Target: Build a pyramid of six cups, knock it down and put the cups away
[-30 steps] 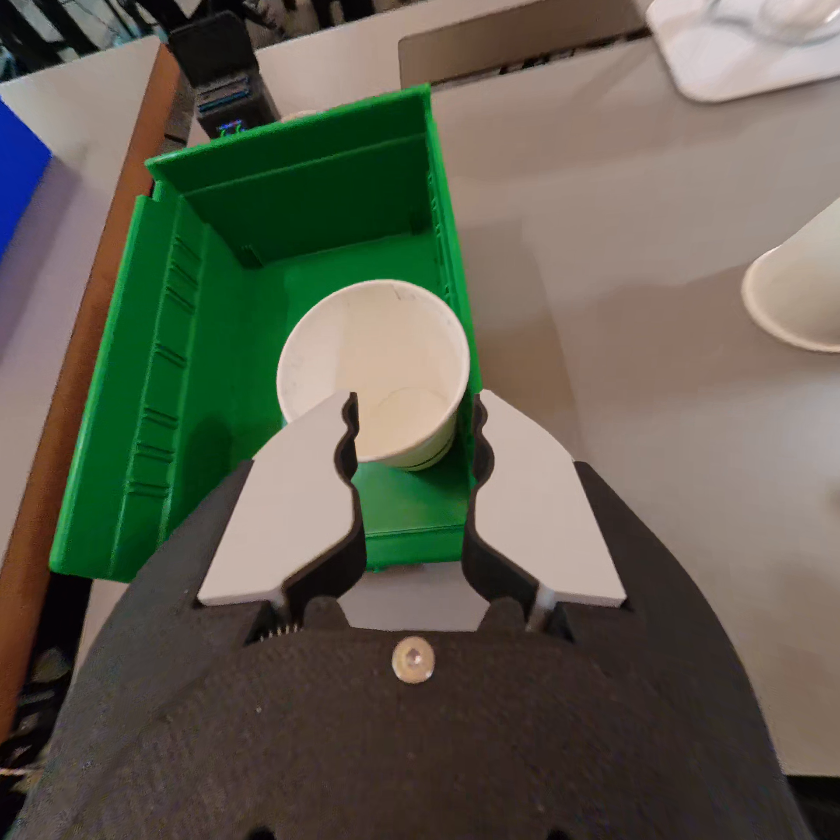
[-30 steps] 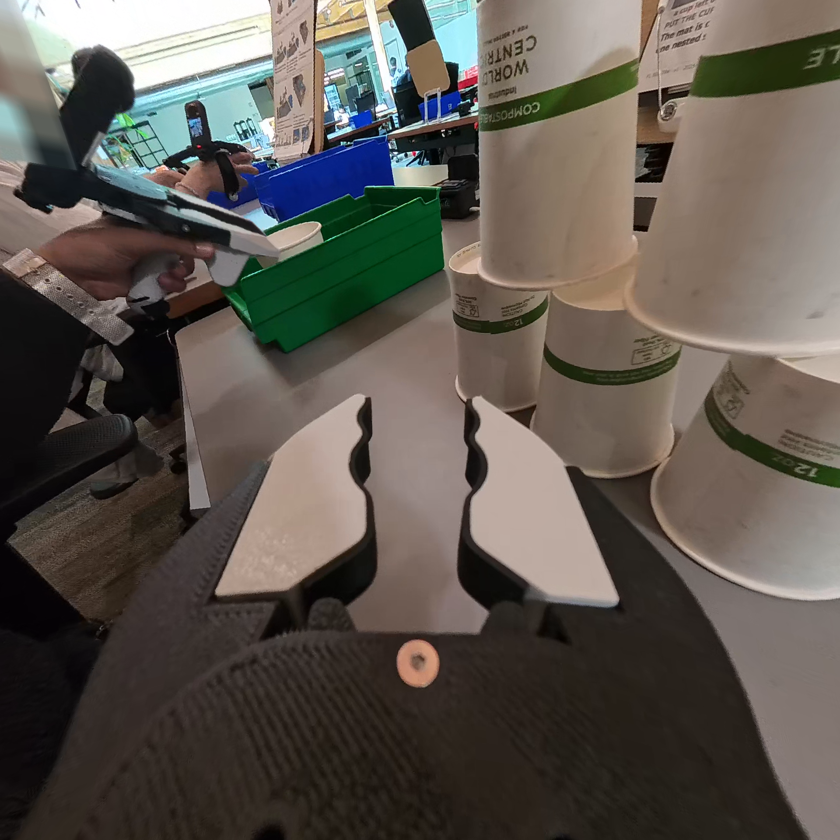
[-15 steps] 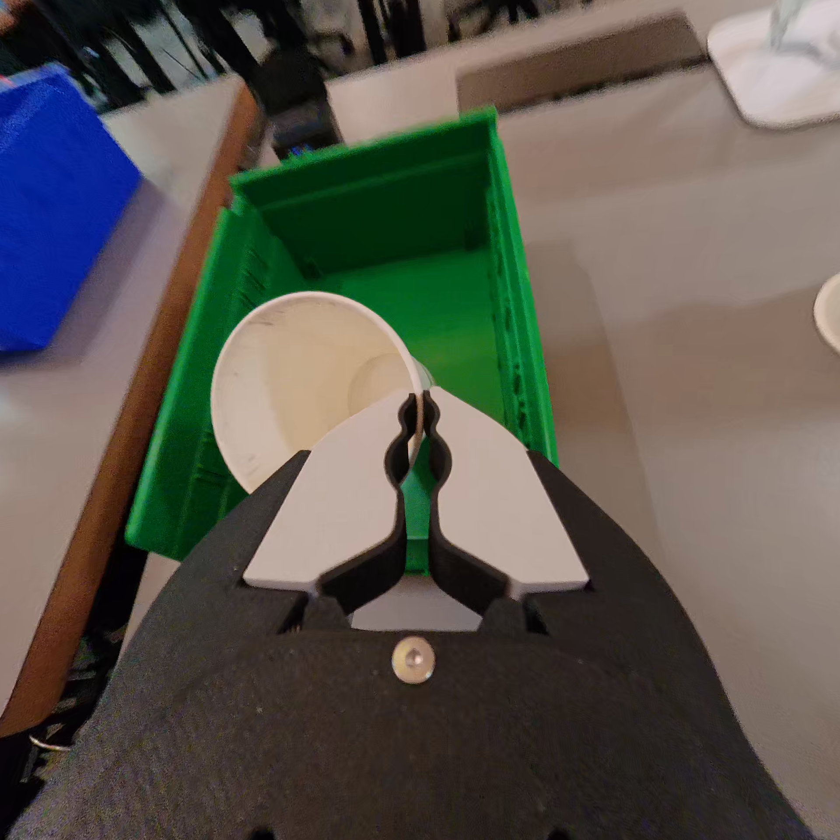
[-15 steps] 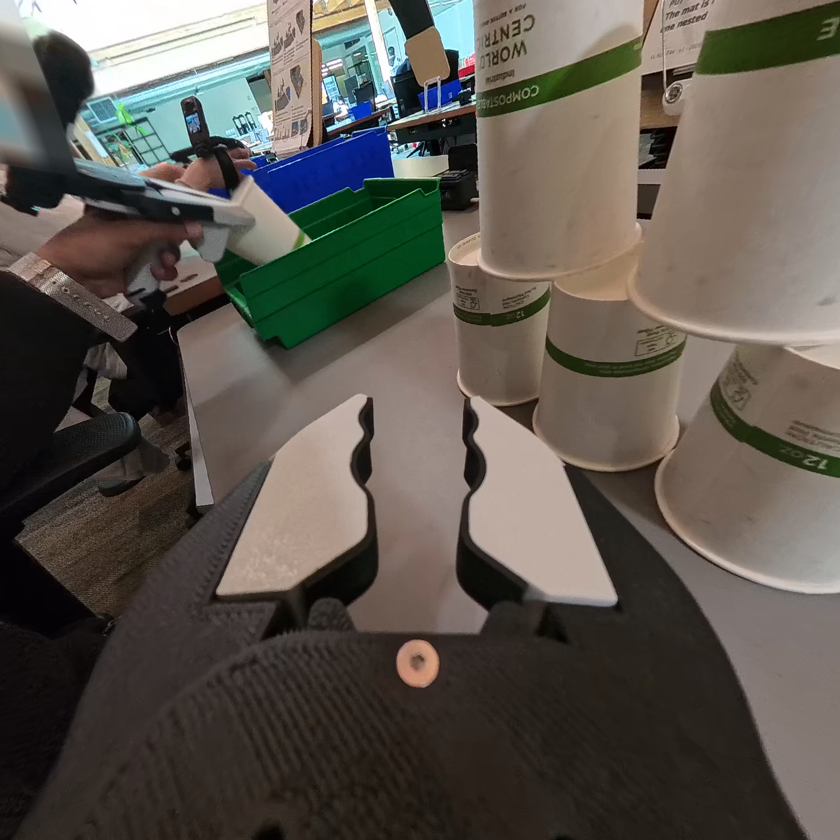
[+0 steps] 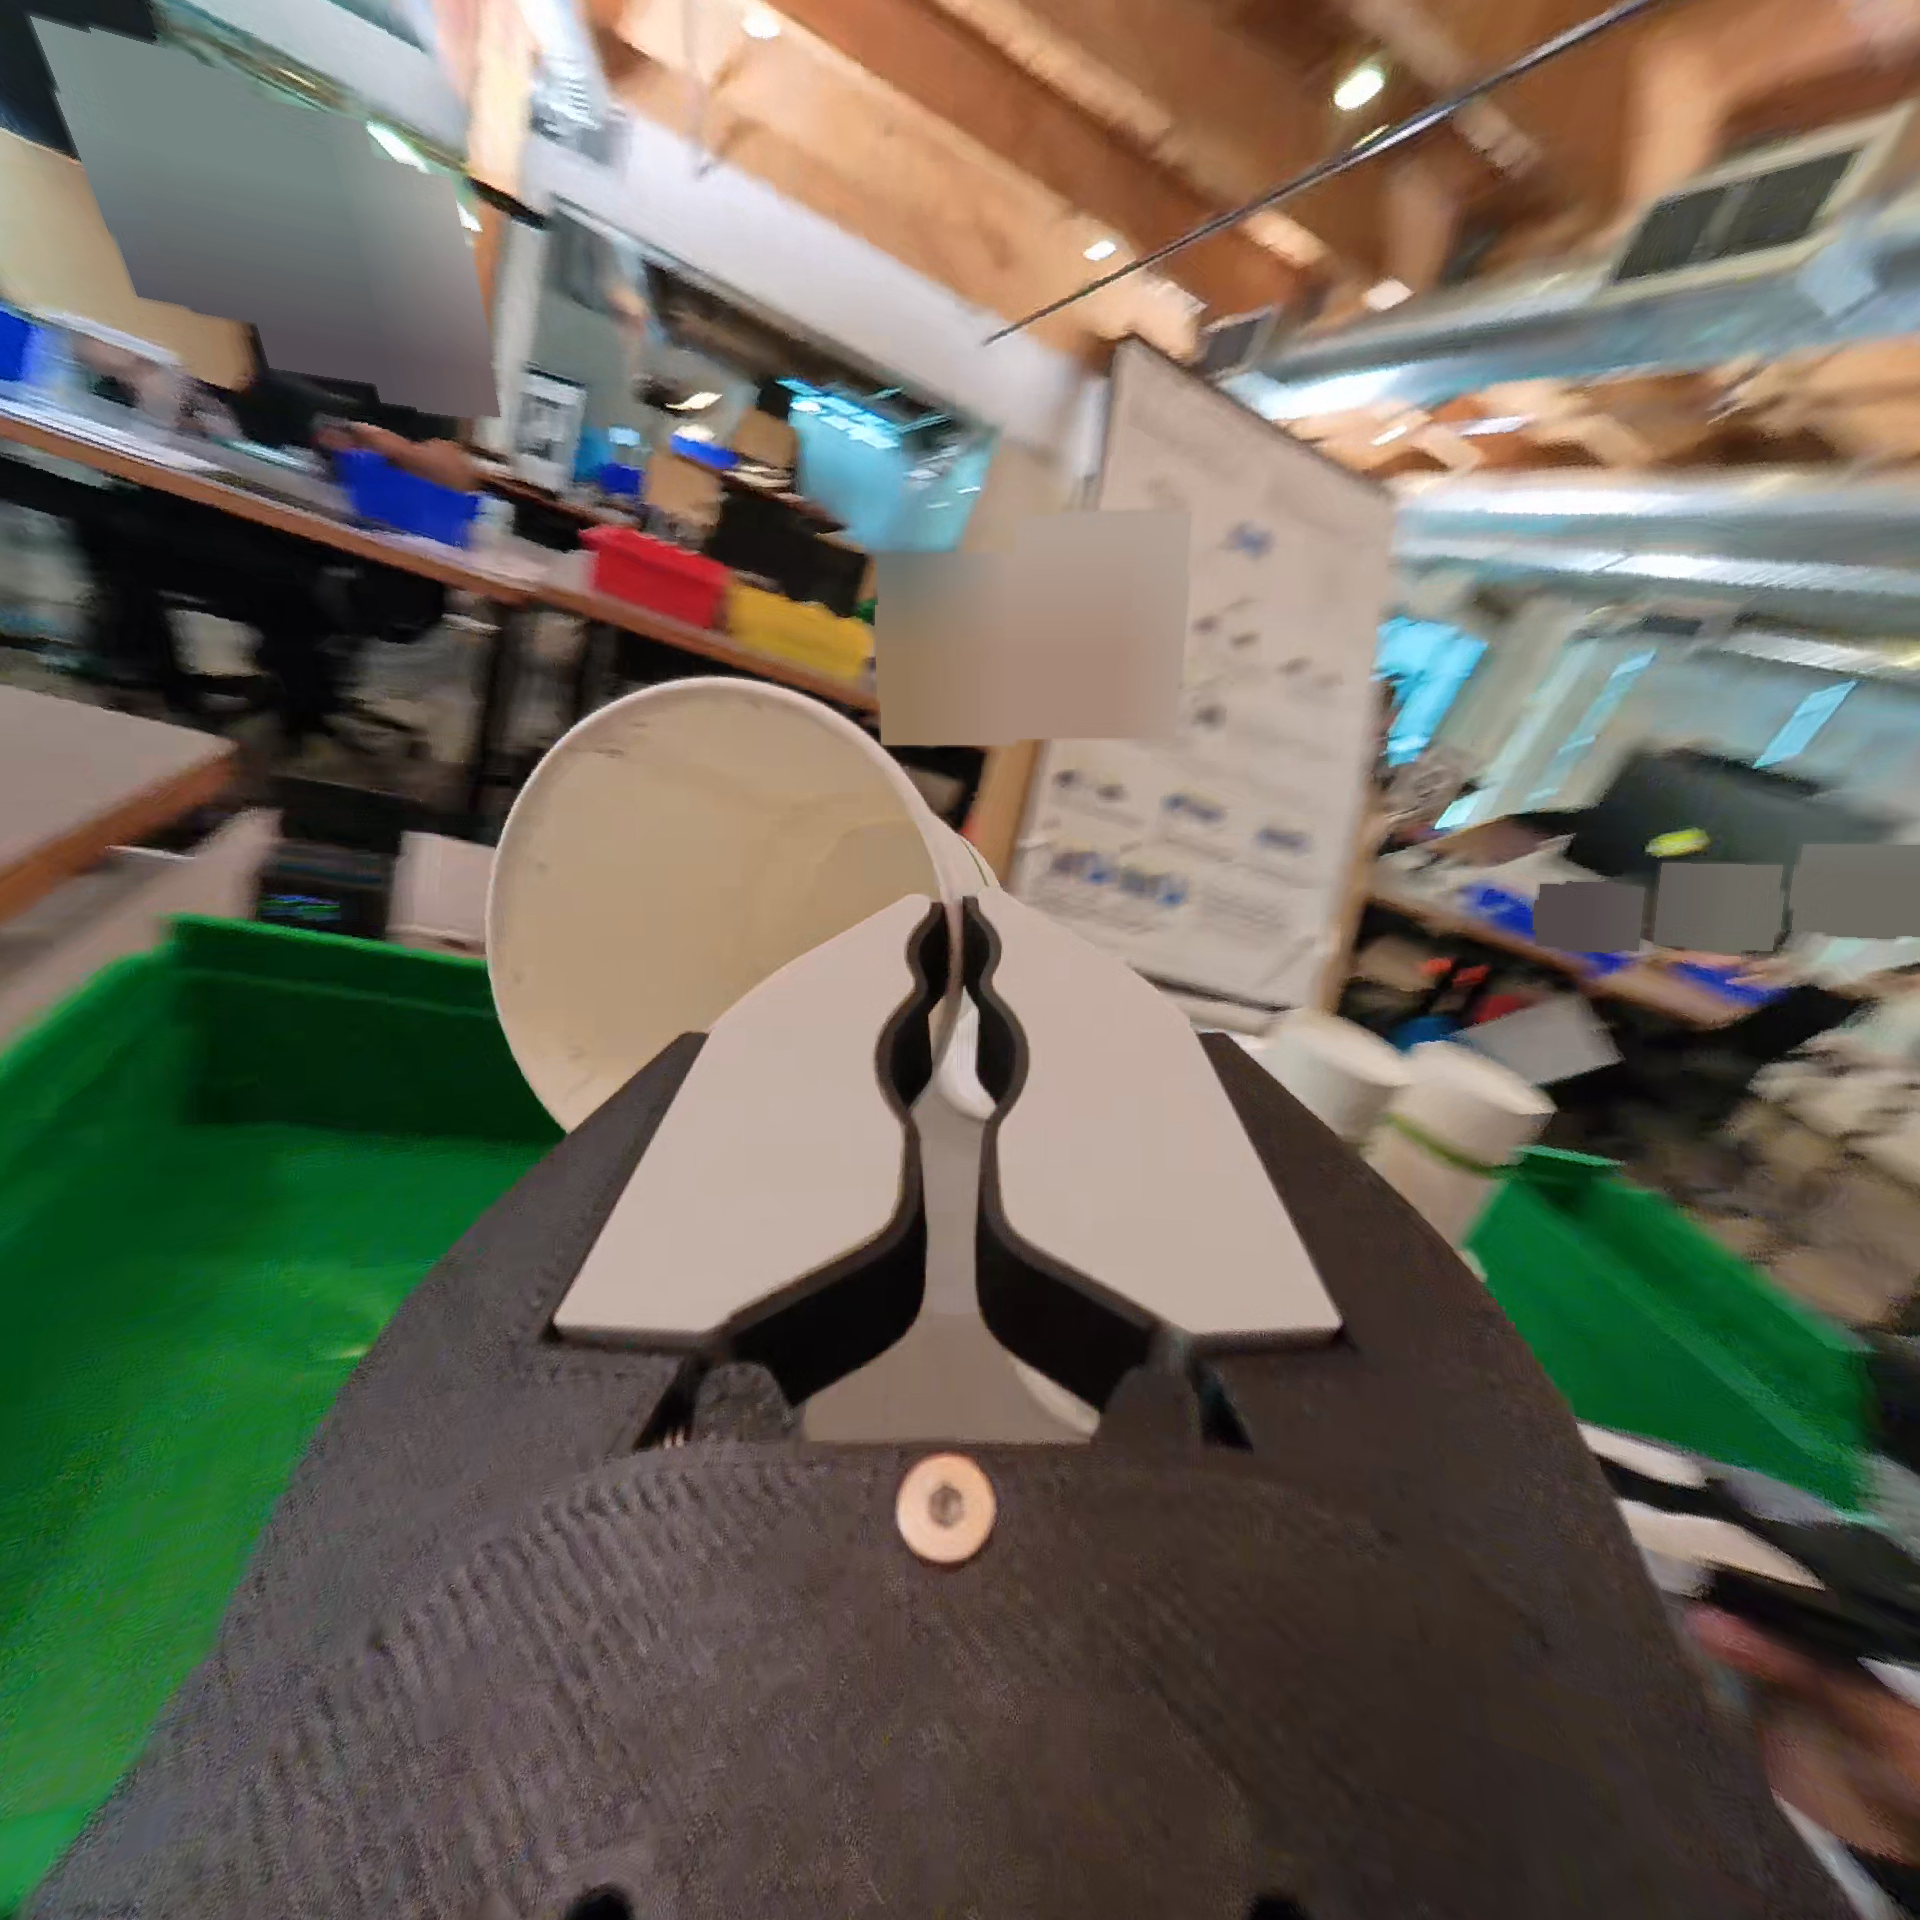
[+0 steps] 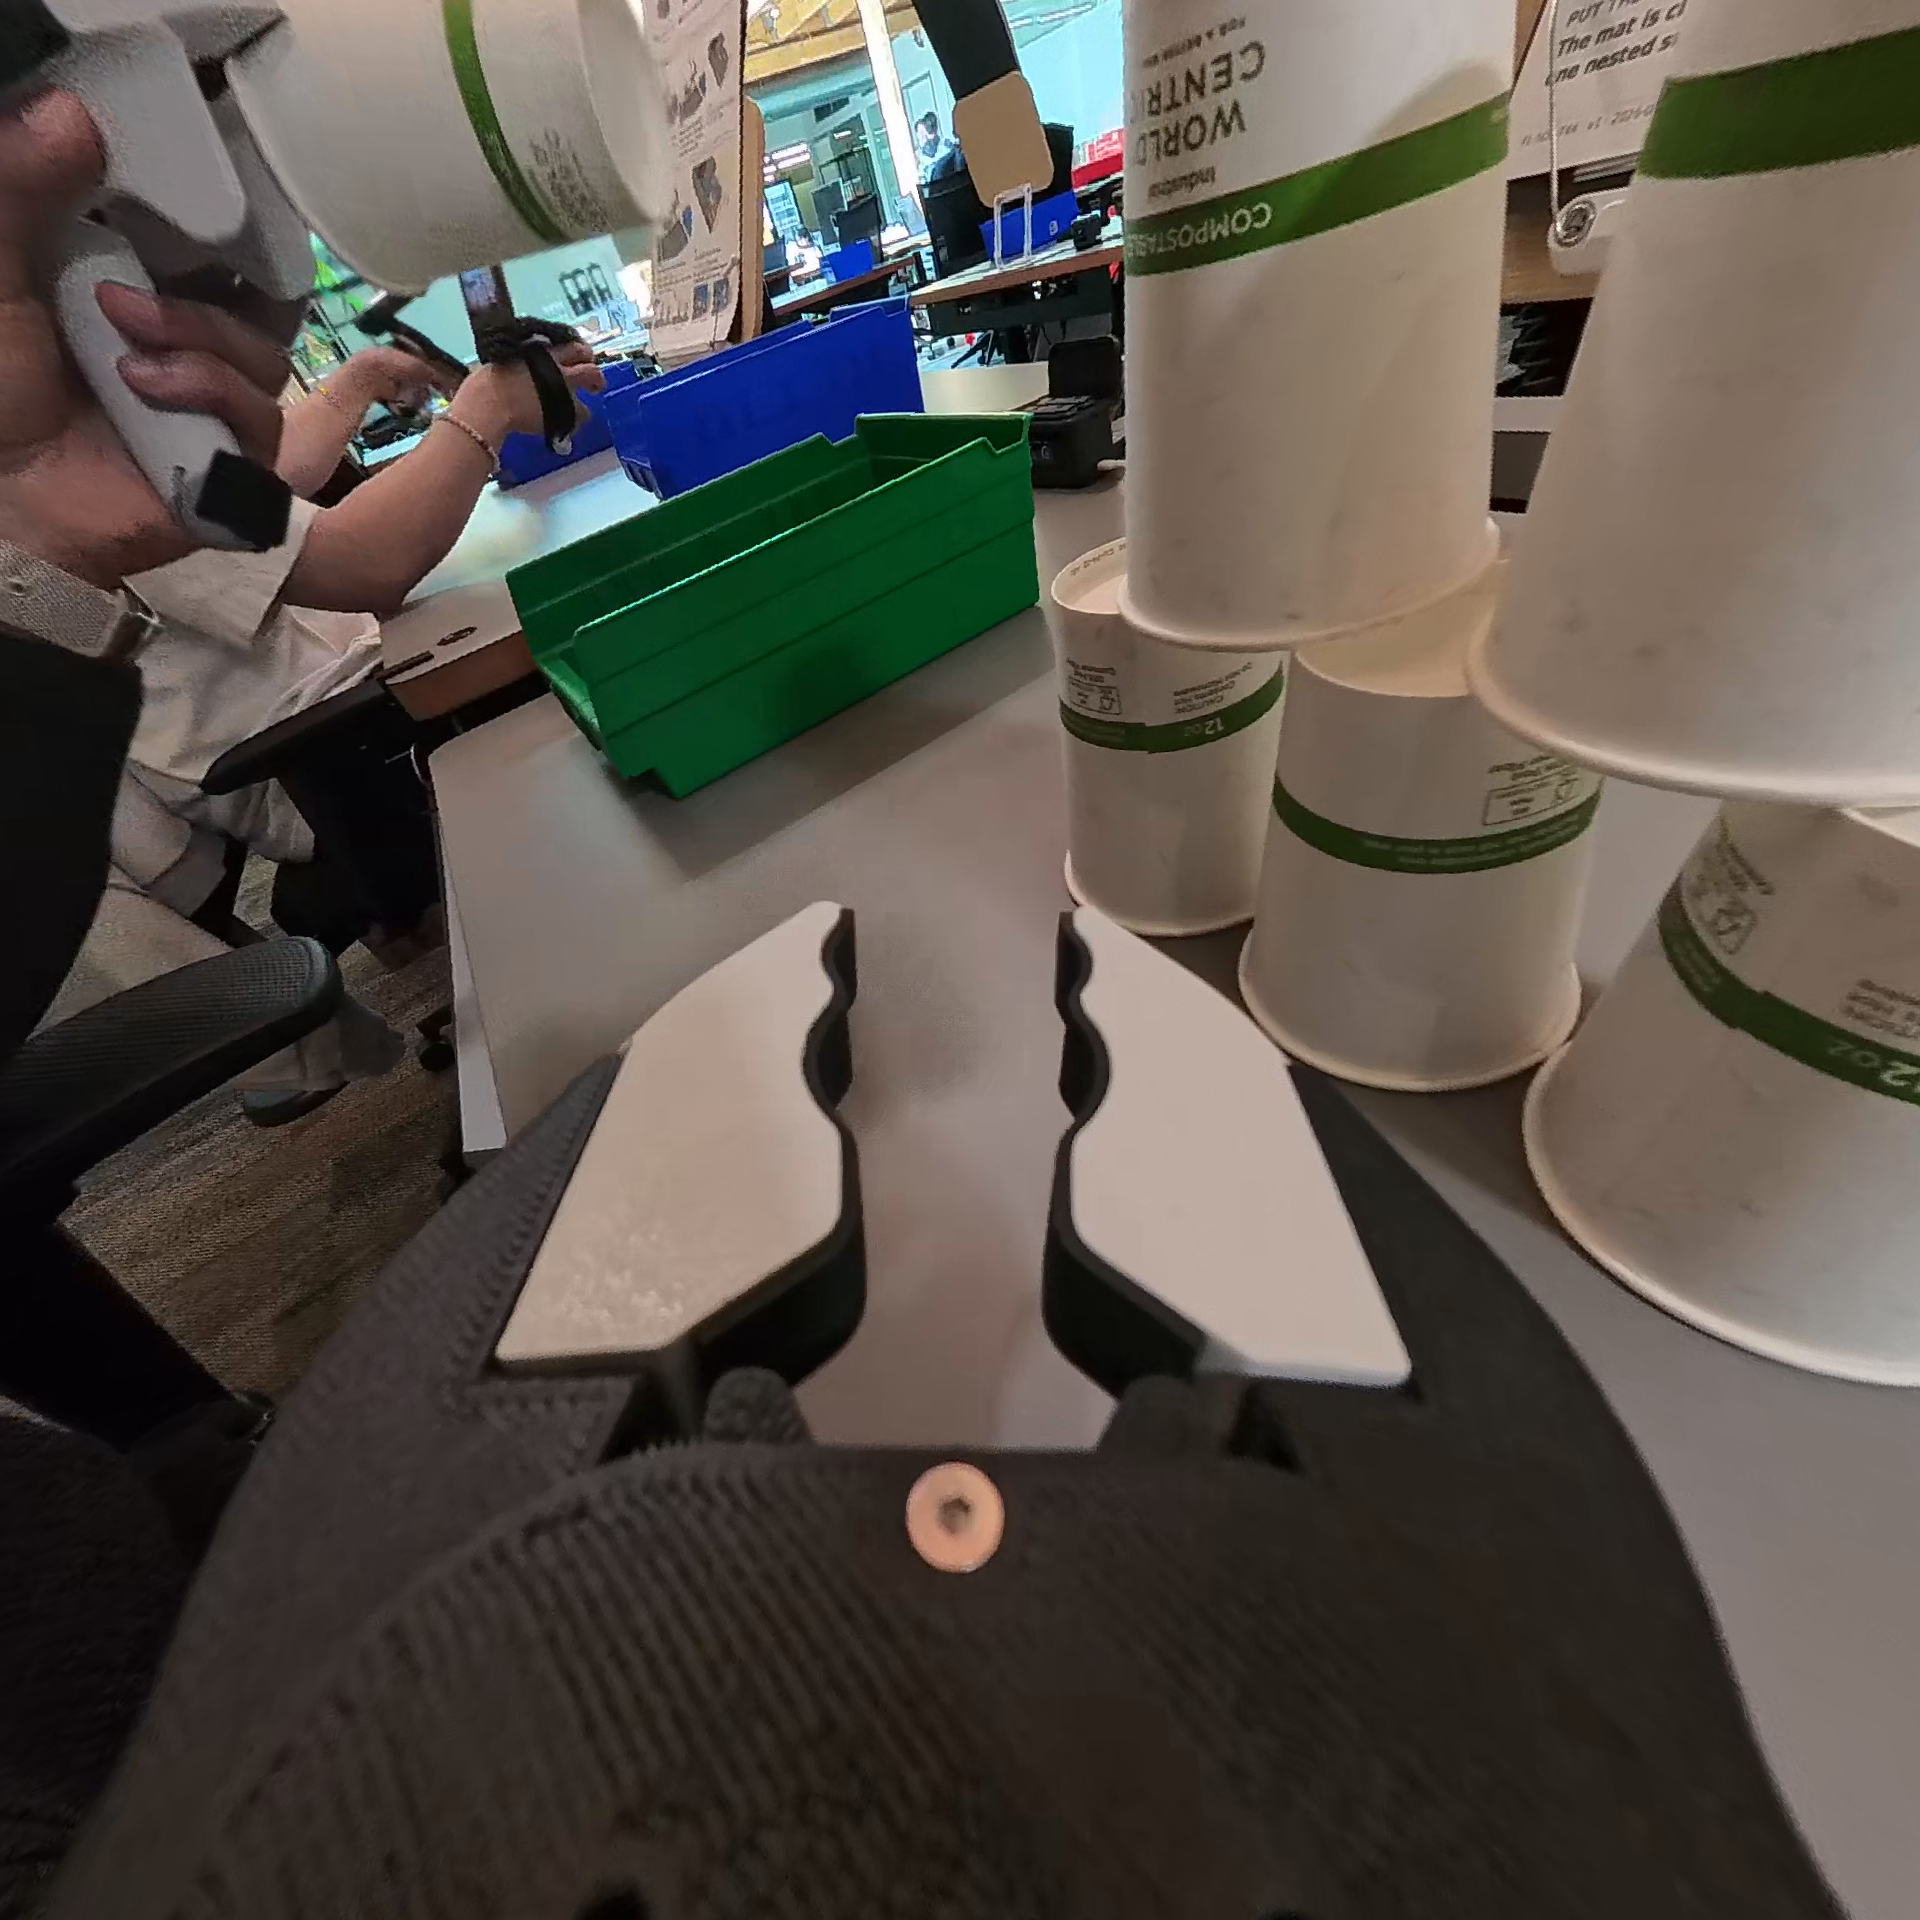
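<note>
My left gripper (image 5: 954, 914) is shut on the rim of a white paper cup (image 5: 686, 894) with a green band. It holds the cup on its side, mouth toward the camera, high above the green bin (image 5: 208, 1195). The held cup also shows at the top left of the right wrist view (image 6: 447, 135). My right gripper (image 6: 956, 935) is open and empty, low over the grey table (image 6: 727, 883). It sits just left of a stack of upside-down white paper cups (image 6: 1423, 904), with more cups (image 6: 1299, 312) standing on them.
The green bin (image 6: 790, 613) lies on the table beyond my right gripper, with blue bins (image 6: 769, 405) behind it. A person's arm (image 6: 395, 468) and a black office chair (image 6: 156, 1039) are at the left. The left wrist view is blurred by motion.
My left gripper closed on the cup's rim in the green bin, lifted it out and tilted up to level. The right gripper stayed open and barely moved.
</note>
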The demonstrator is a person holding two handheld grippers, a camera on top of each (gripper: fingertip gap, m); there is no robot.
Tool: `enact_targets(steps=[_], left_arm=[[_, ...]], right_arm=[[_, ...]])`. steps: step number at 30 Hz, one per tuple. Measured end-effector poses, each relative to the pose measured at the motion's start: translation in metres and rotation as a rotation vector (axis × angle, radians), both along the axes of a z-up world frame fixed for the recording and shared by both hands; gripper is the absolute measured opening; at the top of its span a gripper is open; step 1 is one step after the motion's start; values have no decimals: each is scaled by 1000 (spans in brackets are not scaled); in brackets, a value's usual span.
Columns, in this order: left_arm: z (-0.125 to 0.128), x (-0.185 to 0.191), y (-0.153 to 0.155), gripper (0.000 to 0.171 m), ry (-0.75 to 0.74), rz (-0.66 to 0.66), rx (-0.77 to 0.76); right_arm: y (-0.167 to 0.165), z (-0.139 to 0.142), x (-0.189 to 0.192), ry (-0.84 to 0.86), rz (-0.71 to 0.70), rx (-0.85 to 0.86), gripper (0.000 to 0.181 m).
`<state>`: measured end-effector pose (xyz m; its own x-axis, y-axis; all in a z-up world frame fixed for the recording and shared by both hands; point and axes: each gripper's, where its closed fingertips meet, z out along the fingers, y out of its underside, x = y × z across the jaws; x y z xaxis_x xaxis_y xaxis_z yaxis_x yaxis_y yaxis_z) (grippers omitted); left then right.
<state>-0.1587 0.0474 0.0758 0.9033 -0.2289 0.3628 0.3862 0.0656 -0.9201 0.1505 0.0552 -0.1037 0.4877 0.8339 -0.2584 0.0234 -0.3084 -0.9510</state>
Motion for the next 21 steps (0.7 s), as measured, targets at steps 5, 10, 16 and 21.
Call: enact_targets(steps=[5,10,16,21], left_arm=[[20,82,-7,3,-233,-374,110],[22,164,-21,3,-531,-705,245],[-30,249,-27,3,-738,-910,143],[-58,300,-43,3,-827,-1025,45]], right_arm=[[-6,13,-3,67,28,36,61],[-8,50,6,237,-37,154,84],[-24,89,20,511,-31,165,92],[-27,111,40,808,7,16,93]])
